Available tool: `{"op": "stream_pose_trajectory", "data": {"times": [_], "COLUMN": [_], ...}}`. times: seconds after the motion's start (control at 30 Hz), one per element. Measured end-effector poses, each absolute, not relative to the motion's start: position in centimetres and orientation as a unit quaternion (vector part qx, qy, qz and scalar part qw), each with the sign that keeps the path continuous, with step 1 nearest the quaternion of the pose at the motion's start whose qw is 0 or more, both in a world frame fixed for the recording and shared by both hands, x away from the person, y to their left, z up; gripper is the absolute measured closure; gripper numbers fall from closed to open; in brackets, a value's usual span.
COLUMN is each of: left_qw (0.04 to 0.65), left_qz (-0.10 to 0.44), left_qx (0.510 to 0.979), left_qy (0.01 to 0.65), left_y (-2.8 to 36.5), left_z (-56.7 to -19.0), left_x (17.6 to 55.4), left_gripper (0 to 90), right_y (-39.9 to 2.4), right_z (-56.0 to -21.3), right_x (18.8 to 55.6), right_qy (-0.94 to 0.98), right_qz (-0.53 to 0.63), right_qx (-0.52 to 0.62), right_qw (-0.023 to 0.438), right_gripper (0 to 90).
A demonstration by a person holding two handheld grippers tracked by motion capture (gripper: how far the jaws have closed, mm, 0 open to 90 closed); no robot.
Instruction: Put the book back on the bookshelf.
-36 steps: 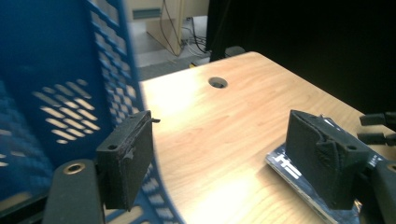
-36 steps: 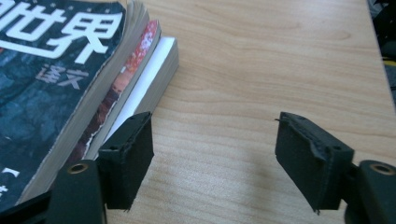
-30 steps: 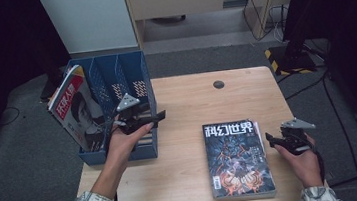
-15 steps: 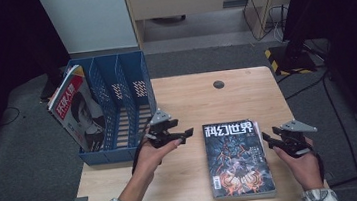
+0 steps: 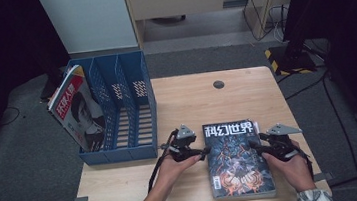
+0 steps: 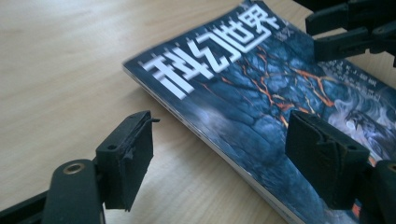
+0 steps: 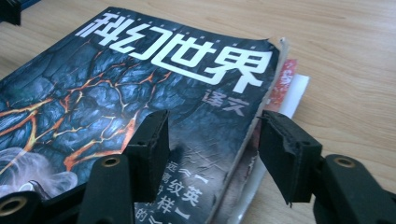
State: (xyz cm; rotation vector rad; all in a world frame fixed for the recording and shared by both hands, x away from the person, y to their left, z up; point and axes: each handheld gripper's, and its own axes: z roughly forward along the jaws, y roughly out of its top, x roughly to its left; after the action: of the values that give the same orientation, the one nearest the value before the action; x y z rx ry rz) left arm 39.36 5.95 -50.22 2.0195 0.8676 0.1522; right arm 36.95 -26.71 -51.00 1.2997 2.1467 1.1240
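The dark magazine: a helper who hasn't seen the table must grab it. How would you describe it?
On the wooden table, right of the blue file rack, it lies flat near the front edge. Unlike the red-and-white magazine upright in the rack, the dark magazine shows orange cracks and white characters.

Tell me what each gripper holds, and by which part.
Nothing held. The left gripper straddles the magazine's left edge, open; the right gripper straddles its right edge, pads not pressing.
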Motion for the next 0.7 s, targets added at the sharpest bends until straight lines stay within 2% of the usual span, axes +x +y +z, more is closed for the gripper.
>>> {"op": "stream_pose_trajectory", "data": {"times": [0.4,0.7], "left_qw": [0.442,0.453], "left_qz": [0.026,-0.014], "left_qx": [0.82,0.812], "left_qy": [0.363,0.367], "left_y": [4.7,4.3], "left_z": [-52.3,-52.9], "left_x": [38.8,38.9], "left_gripper": [18.6,18.5], "right_y": [-26.2,-26.2], "right_z": [-51.6,-51.6], "right_x": [37.2,37.1], "right_qy": [0.763,0.76], "right_qz": [0.413,0.414], "right_qx": [0.468,0.471], "right_qw": [0.17,0.169], "right_gripper": [31.9,32.4]}}
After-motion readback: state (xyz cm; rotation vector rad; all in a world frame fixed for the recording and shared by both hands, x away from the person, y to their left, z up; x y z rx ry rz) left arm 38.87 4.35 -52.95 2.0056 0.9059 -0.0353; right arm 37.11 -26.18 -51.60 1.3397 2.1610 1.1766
